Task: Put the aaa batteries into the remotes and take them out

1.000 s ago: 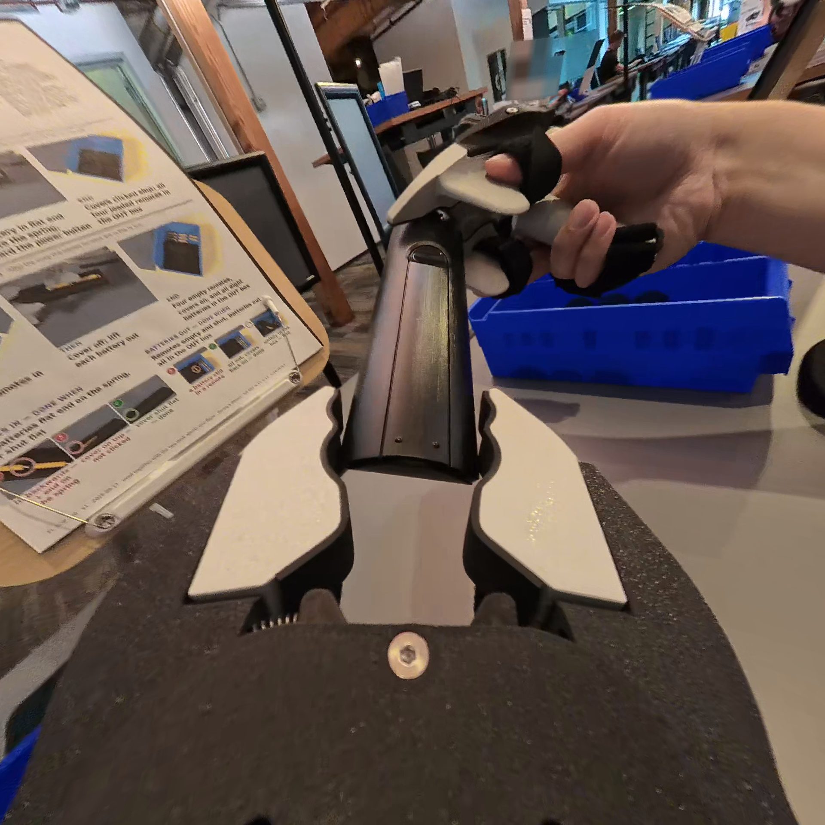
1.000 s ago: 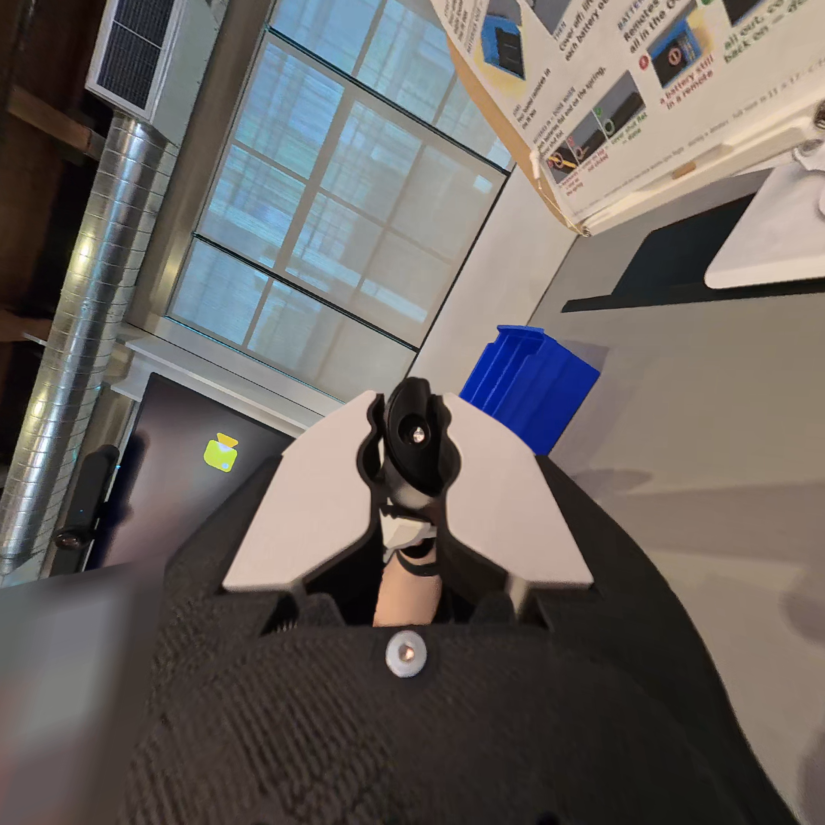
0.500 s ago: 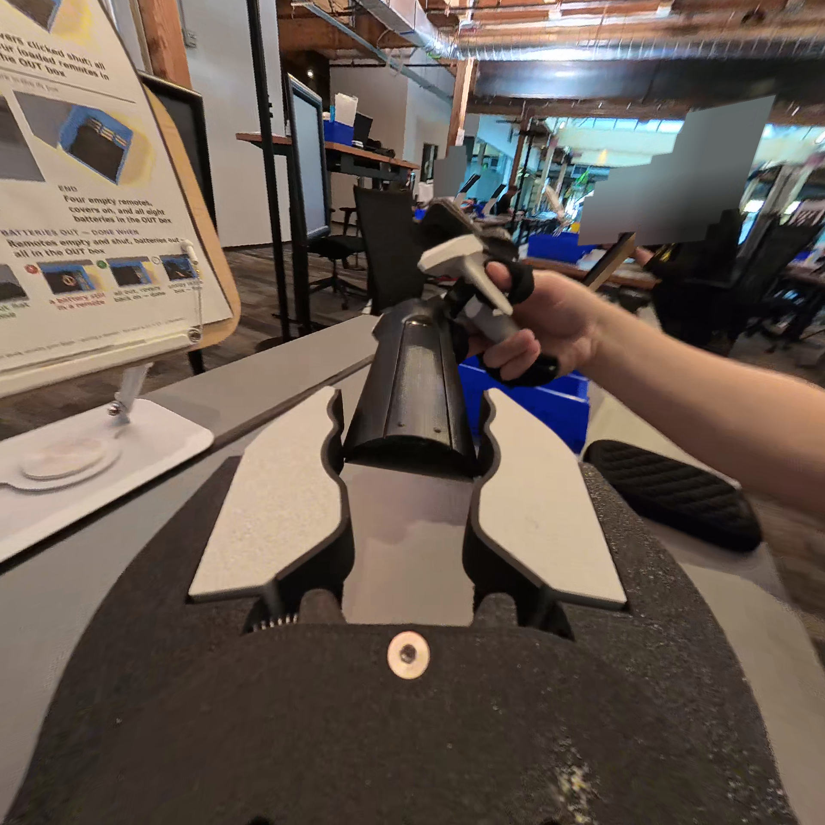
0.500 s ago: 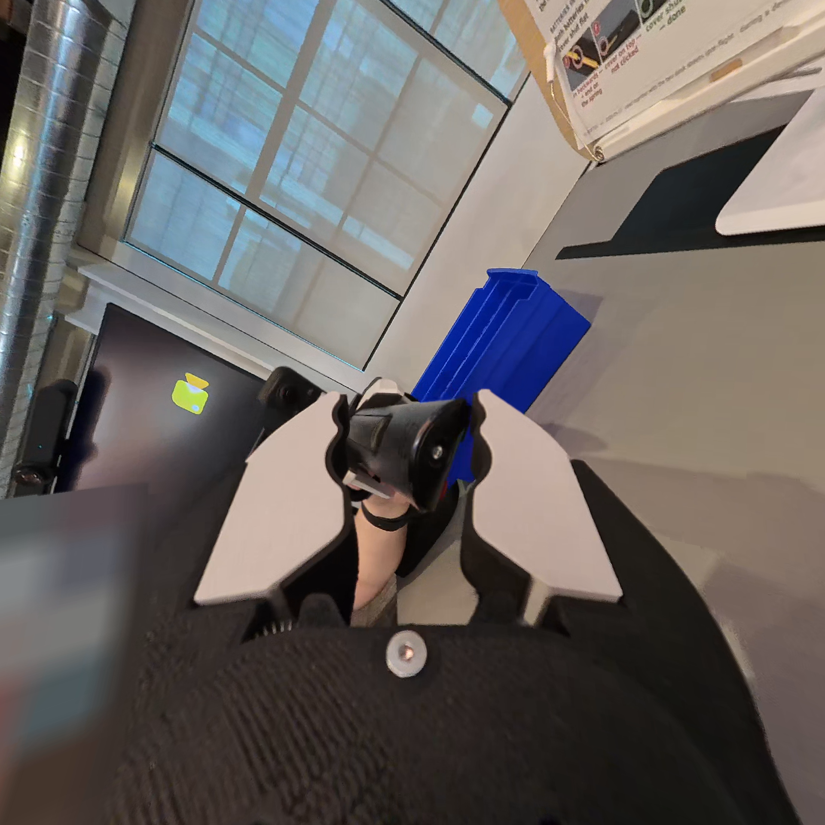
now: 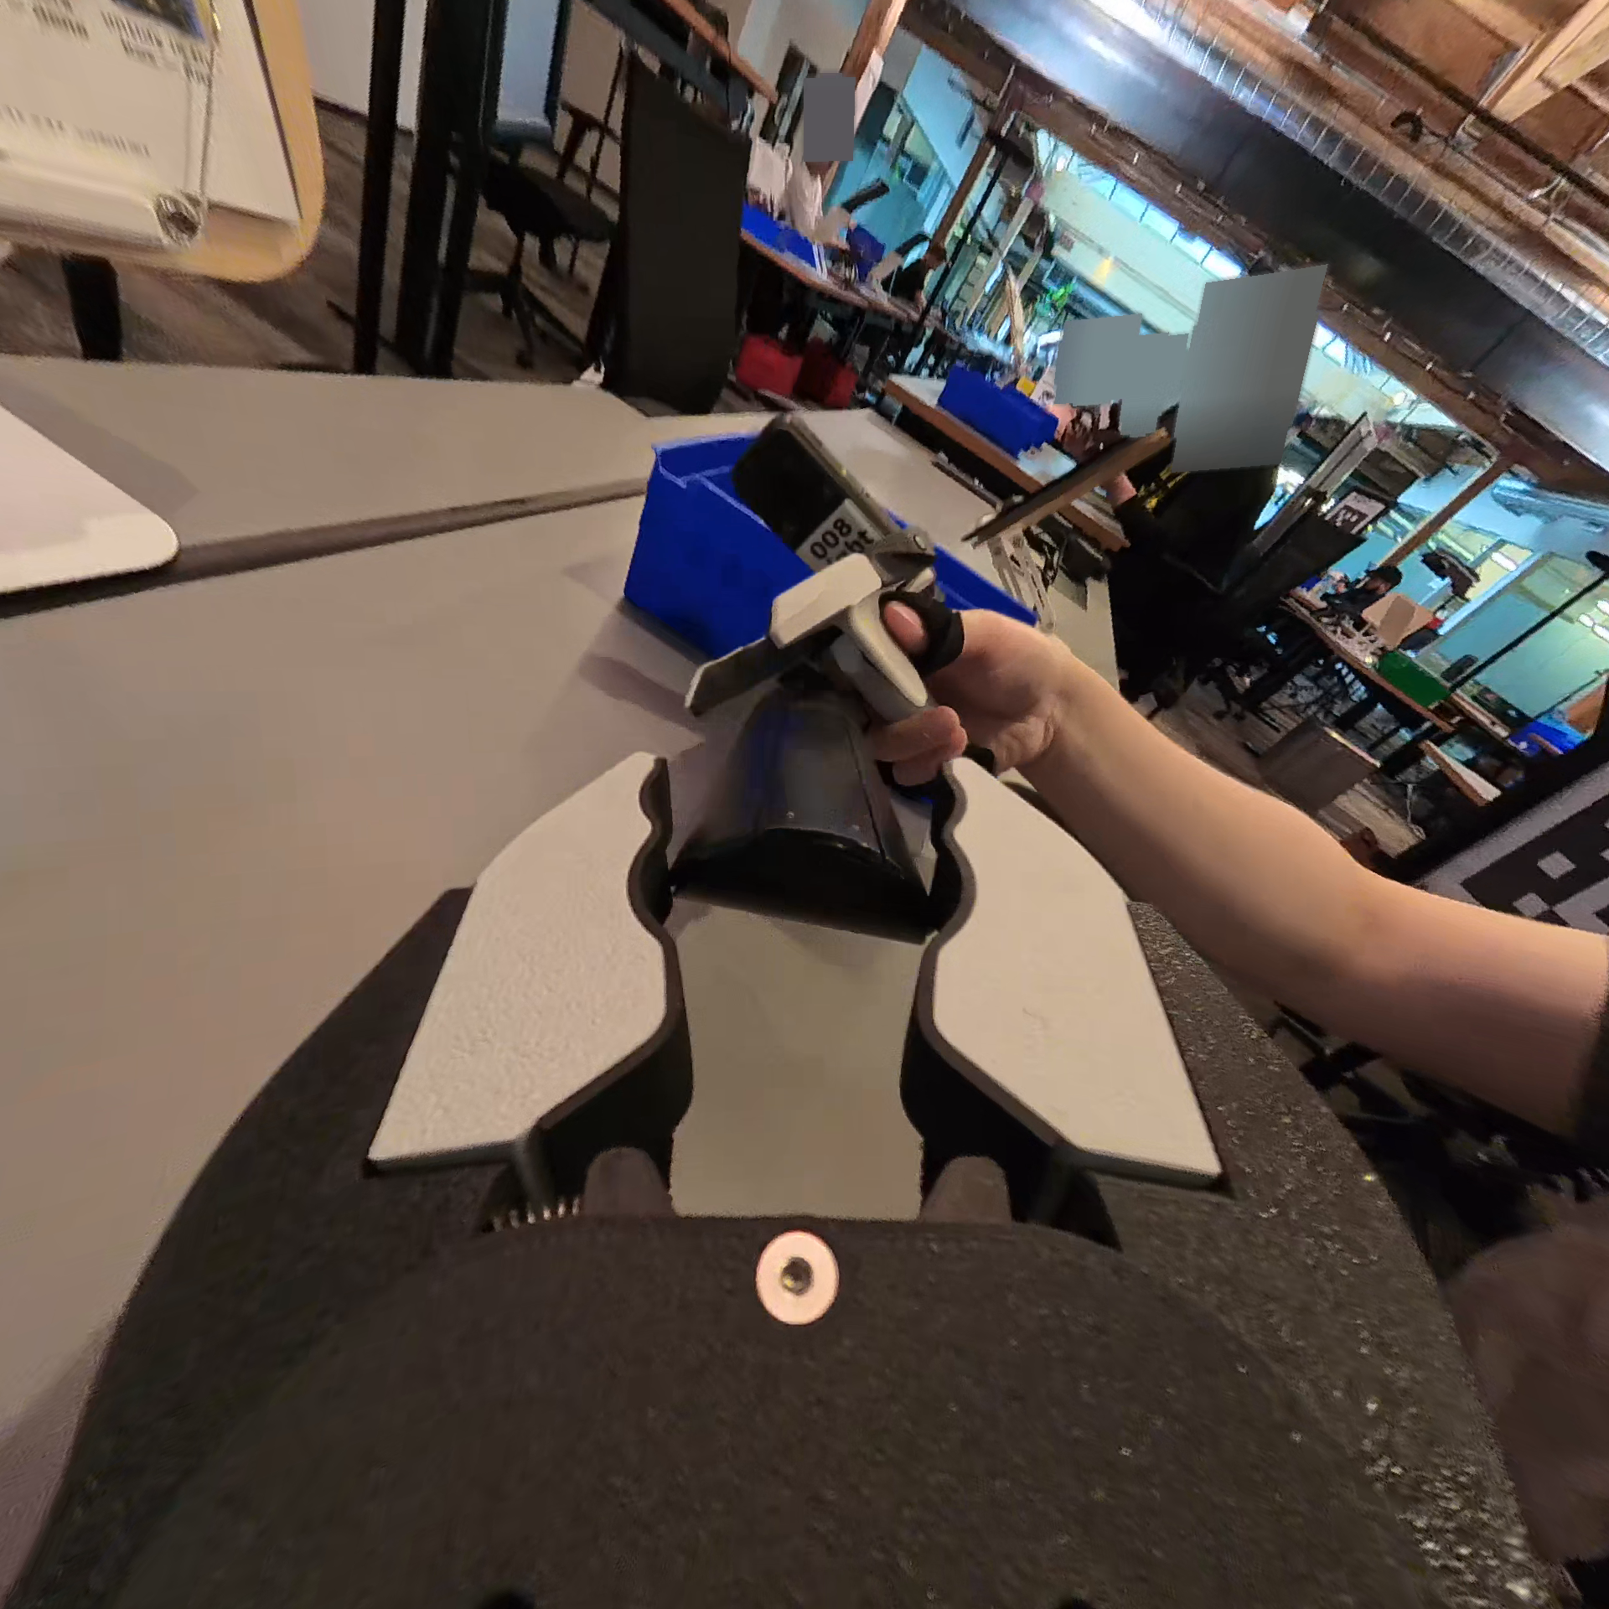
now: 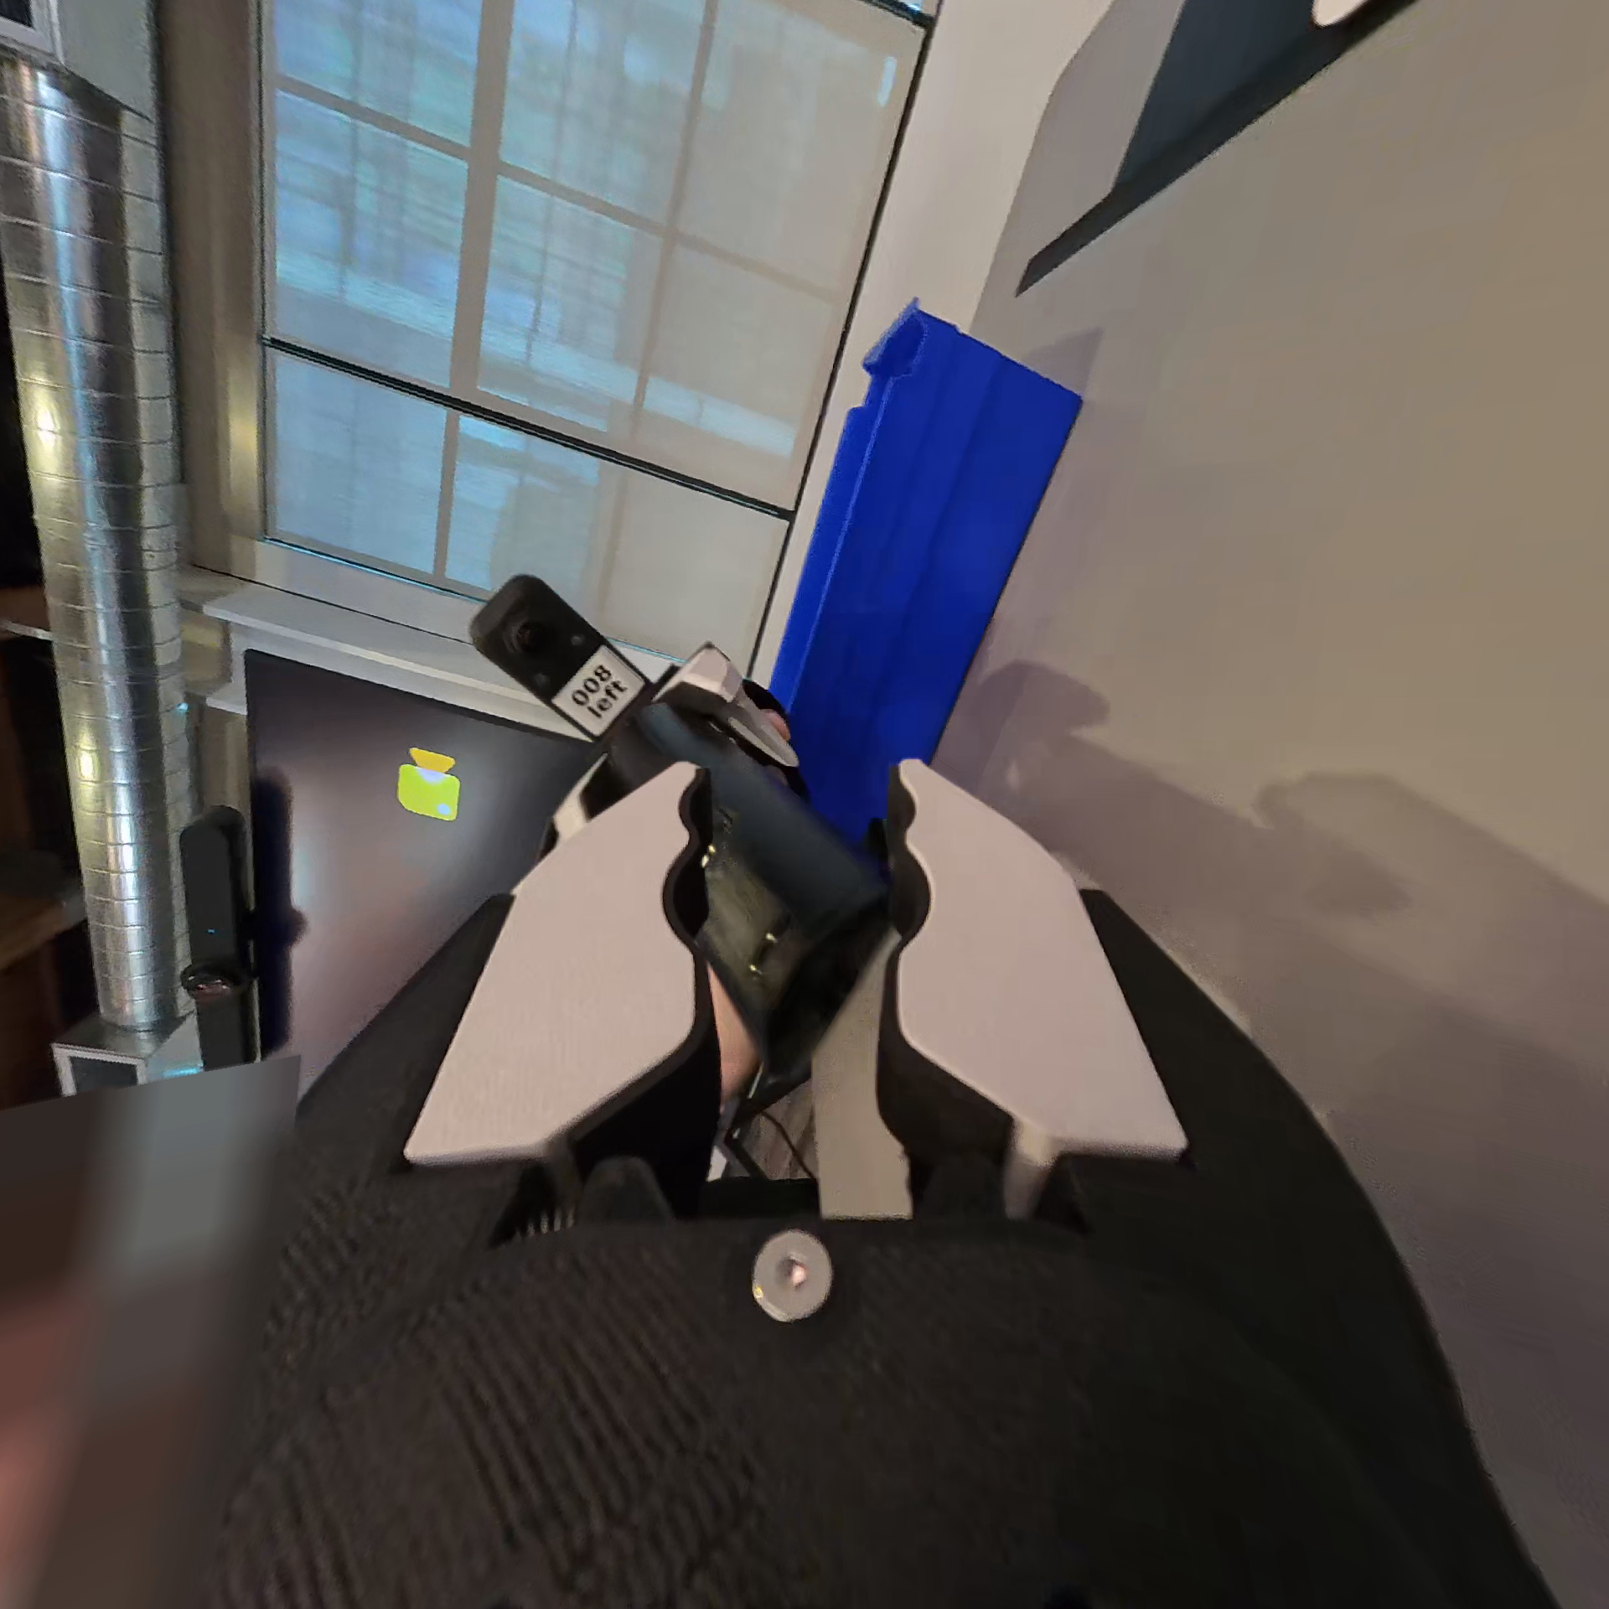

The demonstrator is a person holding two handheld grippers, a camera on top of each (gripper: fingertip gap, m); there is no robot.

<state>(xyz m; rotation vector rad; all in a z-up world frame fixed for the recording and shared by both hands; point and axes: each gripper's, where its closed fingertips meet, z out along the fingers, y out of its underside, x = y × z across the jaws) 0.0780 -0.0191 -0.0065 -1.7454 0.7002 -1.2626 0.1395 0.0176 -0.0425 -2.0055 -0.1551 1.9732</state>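
Observation:
In the left wrist view my left gripper (image 5: 801, 784) is shut on the near end of a black remote (image 5: 801, 818), which points away from me above the grey table (image 5: 261, 696). A hand holds my right gripper (image 5: 784, 644) at the remote's far end. In the right wrist view my right gripper (image 6: 797, 784) has that end of the remote (image 6: 784, 871) between its fingers, and both pads touch it. An open battery bay with metal contacts (image 6: 749, 940) faces the camera. My left gripper (image 6: 644, 749) shows beyond it.
A blue bin (image 5: 696, 540) stands on the table behind the remote and also shows in the right wrist view (image 6: 932, 566). An instruction board (image 5: 131, 104) on a white base (image 5: 70, 522) stands at the left. A dark monitor (image 6: 366, 827) is at the back.
My right gripper let go of the remote's end, opened wide, then closed on it again across a wider side. My left gripper kept its hold, swinging and rolling with the remote.

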